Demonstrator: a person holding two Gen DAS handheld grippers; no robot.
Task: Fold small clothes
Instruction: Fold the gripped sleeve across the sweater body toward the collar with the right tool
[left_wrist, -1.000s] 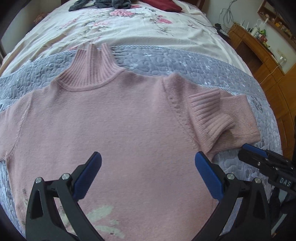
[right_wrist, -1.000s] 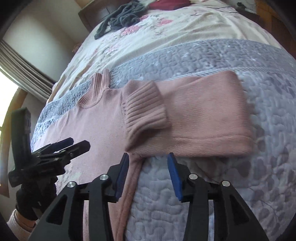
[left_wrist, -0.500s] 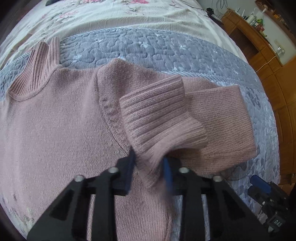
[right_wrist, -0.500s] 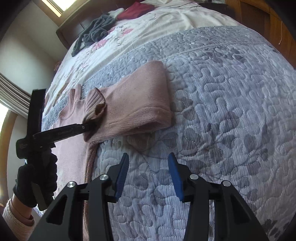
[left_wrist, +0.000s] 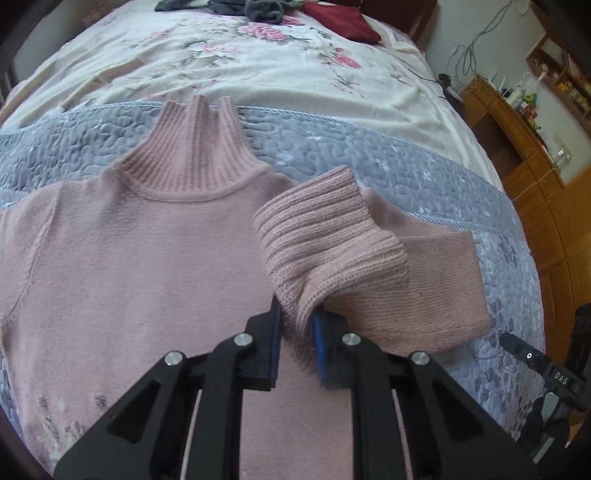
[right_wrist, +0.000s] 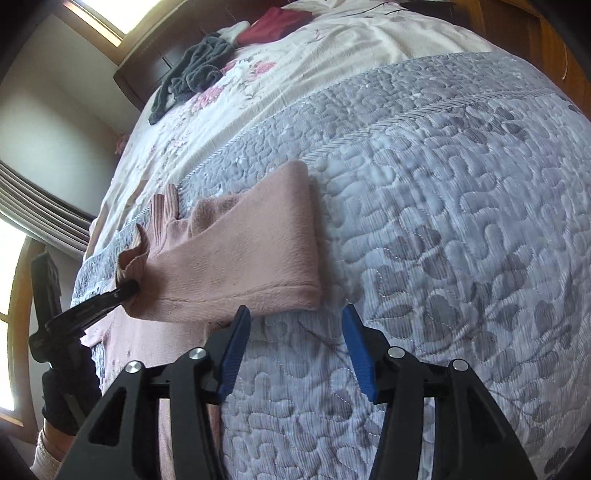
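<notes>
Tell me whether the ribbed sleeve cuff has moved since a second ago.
Yes. The ribbed pink sleeve cuff, pinched in the left claw, came inward toward the ribbed turtleneck collar.

One pink sweater (left_wrist: 140, 266) lies on the bed, with one ribbed turtleneck collar (left_wrist: 195, 155) and one ribbed cuff (left_wrist: 325, 240) in sight. Two bed coverings show: one grey quilted spread (right_wrist: 461, 221) and one cream floral blanket (left_wrist: 221, 59) beyond it. At the far end of the bed lie two other clothes: one dark grey garment (right_wrist: 192, 74) and one dark red garment (left_wrist: 343, 18). Two grippers are in view, the left gripper (left_wrist: 295, 328) and the right gripper (right_wrist: 295, 350), each with two blue-padded fingers. One gloved hand (right_wrist: 70, 398) shows.
</notes>
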